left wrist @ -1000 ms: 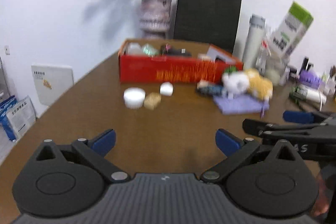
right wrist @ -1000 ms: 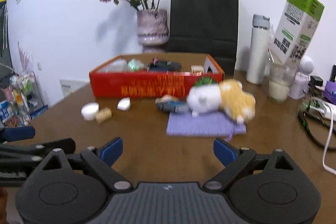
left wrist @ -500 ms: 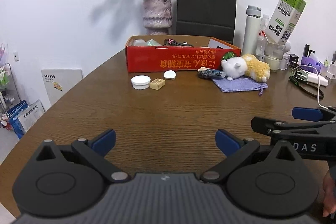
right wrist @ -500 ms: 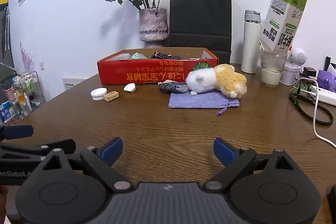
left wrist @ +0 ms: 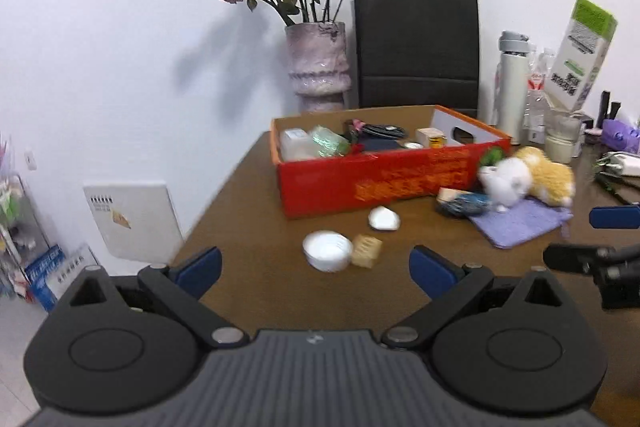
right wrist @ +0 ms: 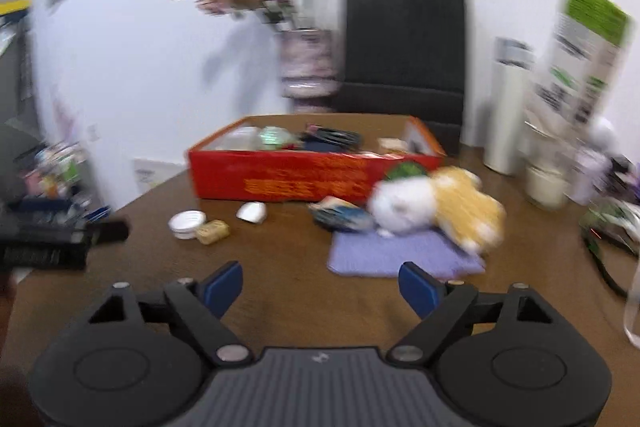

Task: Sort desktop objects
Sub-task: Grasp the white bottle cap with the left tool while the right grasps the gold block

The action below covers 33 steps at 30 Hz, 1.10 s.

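A red box [left wrist: 384, 175] holding several items stands on the brown table [left wrist: 256, 259]. In front of it lie a white round lid [left wrist: 327, 250], a tan block [left wrist: 366, 251] and a white pebble-shaped piece [left wrist: 385, 218]. To the right a white-and-yellow plush toy [left wrist: 524, 179] lies on a purple cloth [left wrist: 520, 223] beside a dark blue item [left wrist: 466, 203]. My left gripper [left wrist: 316, 267] is open and empty, just short of the lid. My right gripper [right wrist: 322, 287] is open and empty, near the cloth [right wrist: 396, 255] and plush [right wrist: 436, 211]. The box [right wrist: 312, 175] shows there too.
A vase of dried roses [left wrist: 318, 67] and a black paper bag [left wrist: 416, 47] stand behind the box. A white bottle [left wrist: 512, 87], a green-topped carton [left wrist: 580, 63], a cup and cables crowd the right side. The table's left edge [left wrist: 208, 211] is near.
Both grippers have moved forward toward the box and the loose items, which look larger now. Both stay open. The right wrist view is blurred by motion.
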Available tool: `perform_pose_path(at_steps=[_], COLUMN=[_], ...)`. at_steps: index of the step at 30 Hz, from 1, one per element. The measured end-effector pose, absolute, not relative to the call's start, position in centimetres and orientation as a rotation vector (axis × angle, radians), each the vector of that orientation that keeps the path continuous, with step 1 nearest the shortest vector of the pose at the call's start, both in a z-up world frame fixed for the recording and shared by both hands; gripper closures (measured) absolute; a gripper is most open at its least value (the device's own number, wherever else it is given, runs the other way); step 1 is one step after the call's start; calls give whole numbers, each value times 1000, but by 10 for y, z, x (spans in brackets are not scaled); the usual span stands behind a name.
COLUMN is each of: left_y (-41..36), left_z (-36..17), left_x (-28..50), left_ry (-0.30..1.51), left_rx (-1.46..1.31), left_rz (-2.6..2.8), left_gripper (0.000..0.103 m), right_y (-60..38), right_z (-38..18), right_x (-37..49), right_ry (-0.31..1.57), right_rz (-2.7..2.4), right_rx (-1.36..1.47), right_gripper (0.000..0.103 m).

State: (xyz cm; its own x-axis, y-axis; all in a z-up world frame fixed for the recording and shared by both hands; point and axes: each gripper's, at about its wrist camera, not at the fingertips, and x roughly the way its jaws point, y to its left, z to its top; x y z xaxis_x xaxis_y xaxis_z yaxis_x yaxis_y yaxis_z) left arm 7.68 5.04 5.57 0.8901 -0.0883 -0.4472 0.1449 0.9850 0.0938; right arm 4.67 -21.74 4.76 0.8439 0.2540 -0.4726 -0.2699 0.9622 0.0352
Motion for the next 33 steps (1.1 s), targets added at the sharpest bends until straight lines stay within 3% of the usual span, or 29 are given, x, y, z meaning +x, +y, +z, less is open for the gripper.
perform_pose_path(at_steps=[3, 5, 9, 13, 17, 18, 19, 27, 29, 30, 33], left_y=[71, 84, 97, 99, 95, 94, 93, 59, 50, 49, 43], left_z=[50, 43, 30, 23, 23, 22, 21, 13, 10, 9, 6], left_x=[103, 115, 130, 144, 157, 161, 164, 194, 198, 199, 195], left_ry=[529, 569, 623, 639, 638, 639, 641, 671, 686, 686, 686], left_rx=[80, 22, -9, -36, -18, -11, -9, 28, 47, 38, 33], left_rz=[-110, -146, -206, -269, -317, -315, -299, -226, -168, -155, -141], left_gripper=[11, 11, 11, 11, 11, 11, 11, 8, 18, 32, 61], right_y=[-195, -177, -143, -116, -104, -106, -108, -162, -182, -189, -201], right_z=[36, 30, 16, 7, 4, 4, 4, 18, 19, 18, 19], right_x=[76, 99, 138, 170, 190, 193, 195, 160, 150, 145, 134], right_ry=[528, 565, 574, 596, 607, 618, 625, 605, 573, 559, 528], right_rz=[376, 449, 573, 640, 671, 690, 707, 470, 421, 404, 381], right_rx=[-106, -130, -205, -273, -264, -240, -218, -56, 16, 37, 70], right_gripper=[27, 34, 35, 48, 50, 55, 71, 72, 72, 72, 72])
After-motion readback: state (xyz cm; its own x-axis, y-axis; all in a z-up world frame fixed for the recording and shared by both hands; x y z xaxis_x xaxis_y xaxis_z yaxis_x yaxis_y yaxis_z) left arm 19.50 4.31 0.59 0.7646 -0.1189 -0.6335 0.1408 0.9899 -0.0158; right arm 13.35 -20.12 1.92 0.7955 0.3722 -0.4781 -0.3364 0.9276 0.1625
